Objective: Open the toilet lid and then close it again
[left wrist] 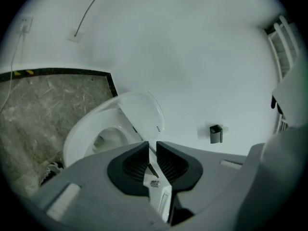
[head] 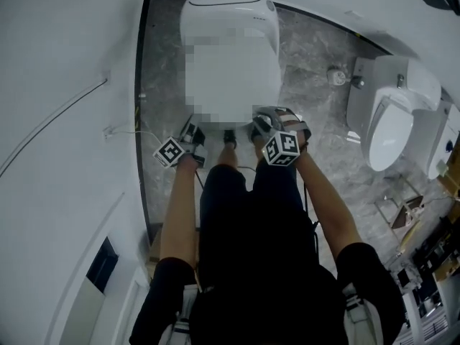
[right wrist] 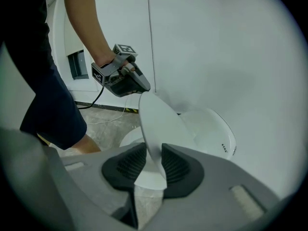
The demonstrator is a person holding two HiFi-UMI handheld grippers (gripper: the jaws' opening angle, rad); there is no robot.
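Observation:
The white toilet (head: 230, 9) stands against the far wall in the head view, with both grippers at its front edge. My right gripper (right wrist: 154, 153) is shut on the rim of the toilet lid (right wrist: 161, 124), which rises edge-on out of the jaws, lifted off the bowl. My left gripper (right wrist: 138, 88) grips the same rim further along. Seen from the left gripper (left wrist: 152, 148), the jaws stand almost together on the thin rim, and the bowl and seat (left wrist: 96, 138) show beneath the raised lid (left wrist: 142, 110). From above, the left gripper (head: 192, 139) and right gripper (head: 262, 129) are about a hand's width apart.
A second toilet (head: 392, 131) with its lid up stands at the right. A white cable (head: 129, 131) runs along the left wall to the marble floor (head: 316, 70). A small black fixture (left wrist: 216, 134) sits on the wall. The person's legs stand close before the bowl.

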